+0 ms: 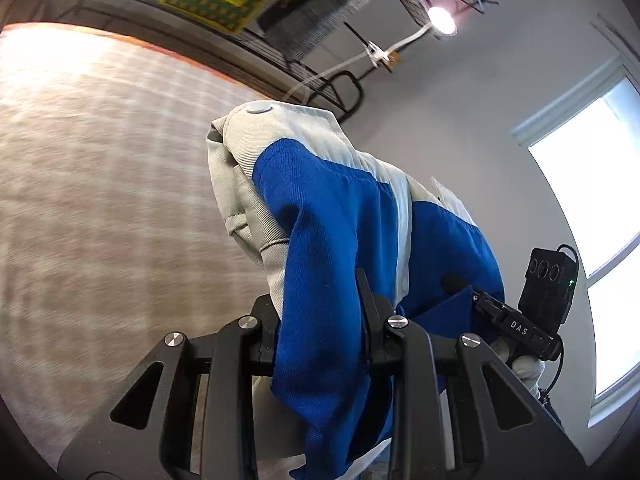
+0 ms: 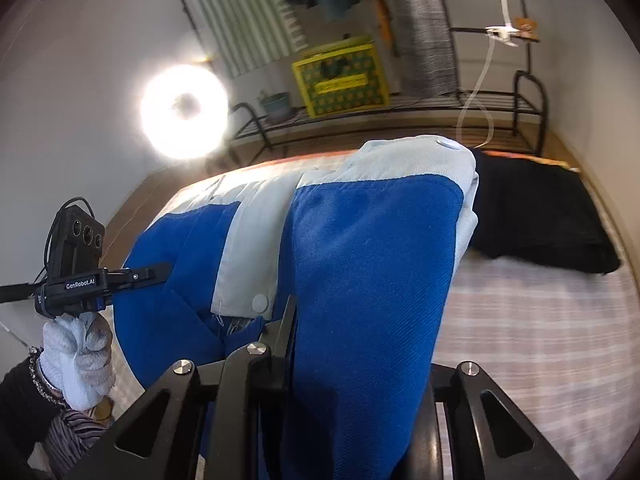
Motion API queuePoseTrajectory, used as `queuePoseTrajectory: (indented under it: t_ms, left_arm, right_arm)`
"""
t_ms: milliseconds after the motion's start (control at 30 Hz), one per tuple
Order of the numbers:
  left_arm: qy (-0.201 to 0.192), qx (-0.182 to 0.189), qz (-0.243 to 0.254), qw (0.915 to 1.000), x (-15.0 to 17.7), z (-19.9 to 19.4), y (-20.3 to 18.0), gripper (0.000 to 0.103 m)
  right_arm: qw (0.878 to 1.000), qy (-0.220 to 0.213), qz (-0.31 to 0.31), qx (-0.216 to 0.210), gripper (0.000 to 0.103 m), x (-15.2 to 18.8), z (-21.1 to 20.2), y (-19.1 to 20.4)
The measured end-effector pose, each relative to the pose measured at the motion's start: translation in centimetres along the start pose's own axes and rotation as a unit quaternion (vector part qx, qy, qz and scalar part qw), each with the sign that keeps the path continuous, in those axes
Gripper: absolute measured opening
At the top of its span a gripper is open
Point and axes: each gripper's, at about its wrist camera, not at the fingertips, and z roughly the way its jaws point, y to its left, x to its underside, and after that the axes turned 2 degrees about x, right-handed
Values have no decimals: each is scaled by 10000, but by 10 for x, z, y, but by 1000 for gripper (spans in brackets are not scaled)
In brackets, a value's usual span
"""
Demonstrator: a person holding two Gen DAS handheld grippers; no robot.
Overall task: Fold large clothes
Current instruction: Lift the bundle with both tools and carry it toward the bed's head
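In the left wrist view, the left hand-held gripper [image 1: 320, 312] is clenched on a fold of the blue and grey garment [image 1: 340, 216]. The cloth passes between its two black fingers [image 1: 370, 300] and stands up in front of the camera like a hump, with a grey snap button [image 1: 259, 109] at the top. Under it is the bed [image 1: 100, 180] with a pale checked cover, blurred. At the right edge the right hand-held gripper [image 1: 516, 320] is seen from the side, its tip in the blue cloth.

In the right wrist view, the right hand-held gripper [image 2: 360, 340] is also clenched on the same garment [image 2: 372, 264]; a thick blue fold goes down between its fingers. The garment hangs between the two grippers, above the bed [image 2: 540, 340] and not spread on it. At the left, a gloved hand [image 2: 78, 360] holds the left hand-held gripper [image 2: 156, 272], which bites another part of the blue cloth. A black cloth [image 2: 540, 216] lies further back on the bed.

I judge that the step in hand is carrying the garment up by two points, to spread or turn it. The next move needs both grips kept firm, the hands moved apart so that the cloth becomes flat, and then lowered onto a free part of the bed, away from the black cloth.
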Motion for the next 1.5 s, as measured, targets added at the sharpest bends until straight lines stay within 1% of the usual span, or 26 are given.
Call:
queuePoseTrajectory:
  t_ms: [200, 333, 433, 633, 733, 833, 1000, 1167, 1267, 1367, 1433, 1500]
  left_arm:
    - [189, 154, 223, 9995, -13, 67, -39, 26]
    - [233, 224, 380, 9988, -25, 104, -58, 26]
    - [266, 303, 515, 9979, -42, 138, -76, 26]
    - [173, 506, 810, 9953, -70, 202, -108, 26]
    - [125, 588, 833, 9947, -83, 229, -114, 26]
    - [100, 571, 926, 9940, -94, 253, -119, 26]
    - [30, 493, 1073, 9930, -112, 282, -118, 26]
    - [-107, 392, 1187, 9921, -123, 307, -109, 26]
    - [-110, 264, 1200, 9924, -127, 321, -94, 26]
    - [35, 47, 1073, 9942, -133, 338, -76, 26]
    - [97, 14, 905, 9959, -137, 345, -65, 27]
    - [149, -6, 804, 9967, -140, 350, -58, 31]
  right_arm:
    - [9994, -121, 189, 252, 23, -13, -19, -59]
    - [9984, -227, 244, 446, 23, -26, -27, -99]
    - [9976, -309, 338, 522, 23, -37, -32, -127]
    - [9948, -598, 429, 704, 23, -69, -41, -186]
    - [9935, -704, 480, 752, 23, -85, -40, -211]
    - [9924, -792, 458, 824, 23, -106, -30, -233]
    - [9915, -894, 357, 870, 22, -126, -10, -259]
    - [9905, -1004, 448, 829, 22, -143, 18, -279]
    - [9902, -1071, 553, 699, 23, -143, 36, -290]
    - [9899, -990, 799, 625, 23, -135, 61, -307]
    - [9878, -944, 1079, 612, 24, -128, 75, -323]
    - [9842, -899, 1374, 669, 35, -127, 83, -341]
